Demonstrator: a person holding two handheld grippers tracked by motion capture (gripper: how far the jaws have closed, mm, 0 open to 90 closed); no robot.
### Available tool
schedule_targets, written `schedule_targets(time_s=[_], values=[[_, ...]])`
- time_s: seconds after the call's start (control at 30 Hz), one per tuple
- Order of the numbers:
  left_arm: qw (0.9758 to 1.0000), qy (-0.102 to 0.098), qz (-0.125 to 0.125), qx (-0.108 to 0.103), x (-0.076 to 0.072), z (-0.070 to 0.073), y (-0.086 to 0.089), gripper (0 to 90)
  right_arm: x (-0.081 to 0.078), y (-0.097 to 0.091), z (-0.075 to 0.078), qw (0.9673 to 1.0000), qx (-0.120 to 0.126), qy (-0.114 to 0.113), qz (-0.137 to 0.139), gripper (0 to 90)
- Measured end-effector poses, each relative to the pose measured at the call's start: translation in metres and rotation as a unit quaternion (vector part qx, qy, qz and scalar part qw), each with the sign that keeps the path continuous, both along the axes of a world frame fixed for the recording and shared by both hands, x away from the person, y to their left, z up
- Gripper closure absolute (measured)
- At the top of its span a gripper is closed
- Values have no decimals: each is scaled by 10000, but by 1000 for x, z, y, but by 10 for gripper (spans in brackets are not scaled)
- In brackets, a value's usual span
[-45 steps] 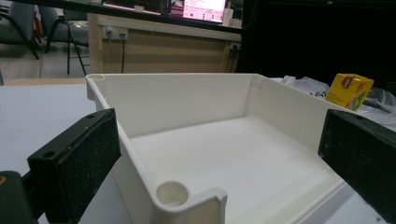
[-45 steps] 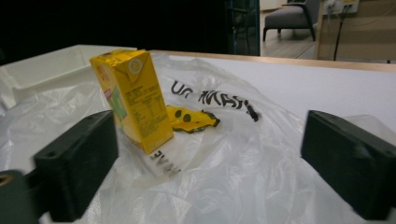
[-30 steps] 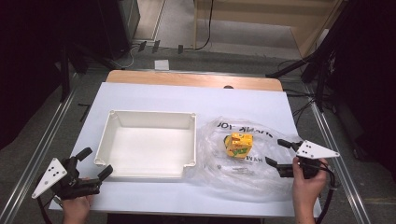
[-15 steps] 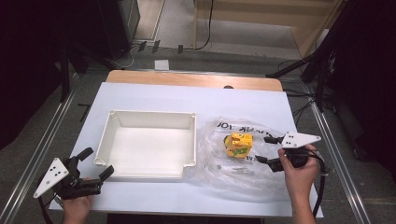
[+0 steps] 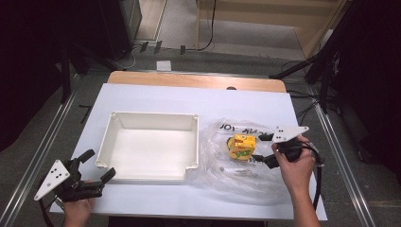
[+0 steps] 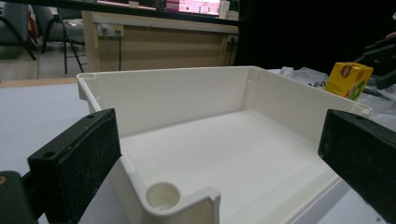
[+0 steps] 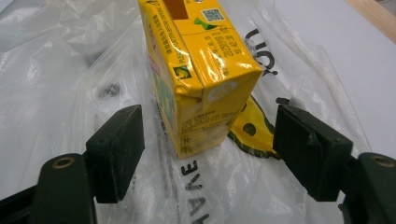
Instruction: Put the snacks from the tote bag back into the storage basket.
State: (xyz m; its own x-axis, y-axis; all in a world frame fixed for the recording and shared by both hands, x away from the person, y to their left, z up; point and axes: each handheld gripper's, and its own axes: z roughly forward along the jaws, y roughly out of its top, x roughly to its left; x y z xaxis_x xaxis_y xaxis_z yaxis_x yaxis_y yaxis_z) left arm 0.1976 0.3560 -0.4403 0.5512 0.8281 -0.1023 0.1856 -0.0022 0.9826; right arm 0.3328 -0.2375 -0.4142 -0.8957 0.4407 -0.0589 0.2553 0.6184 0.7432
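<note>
The small yellow juice carton point(image 7: 196, 70) stands on the crinkled clear plastic bag point(image 5: 236, 170), right of the white plastic tray point(image 5: 151, 144). The right hand-held gripper point(image 7: 208, 149) has been closing, not yet gripping — centre the carton squarely between the pads, clear of plastic.

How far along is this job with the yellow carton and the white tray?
Early on. Nothing looks done: the white tray holds nothing. In hand: the right hand-held gripper has just been closing around the yellow carton on the clear plastic bag, pads not yet touching. Probably left: gripping and moving it into the tray. The left hand-held gripper waits open at the tray's corner.
</note>
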Motion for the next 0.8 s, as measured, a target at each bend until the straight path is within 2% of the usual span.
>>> schedule_targets(time_s=[0.17, 0.23, 0.3, 0.33, 0.4, 0.5, 0.63, 0.8], values=[[10000, -3, -10, -5, 0, 0, 0, 0, 3, 5, 3, 9999, -127, 52, 86, 259], [10000, -3, -11, 3, 0, 0, 0, 0, 6, 9, 4, 9992, -347, 112, 152, 258], [10000, -1, -11, 8, 0, 0, 0, 0, 7, 10, 5, 9991, -377, 112, 183, 257], [10000, -8, -16, -3, 0, 0, 0, 0, 8, 13, 7, 9985, -481, 121, 217, 246], [10000, -10, -16, -6, 0, 0, 0, 0, 10, 15, 8, 9984, -479, 148, 277, 232], [10000, -10, -16, -17, 0, 0, 1, 0, 13, 18, 11, 9969, -685, 140, 361, 226], [10000, -10, -20, -22, 0, 0, 1, 0, 15, 22, 14, 9965, -724, 136, 398, 225], [10000, -11, -42, -34, 0, 0, 1, 0, 17, 27, 16, 9946, -895, 128, 502, 227]])
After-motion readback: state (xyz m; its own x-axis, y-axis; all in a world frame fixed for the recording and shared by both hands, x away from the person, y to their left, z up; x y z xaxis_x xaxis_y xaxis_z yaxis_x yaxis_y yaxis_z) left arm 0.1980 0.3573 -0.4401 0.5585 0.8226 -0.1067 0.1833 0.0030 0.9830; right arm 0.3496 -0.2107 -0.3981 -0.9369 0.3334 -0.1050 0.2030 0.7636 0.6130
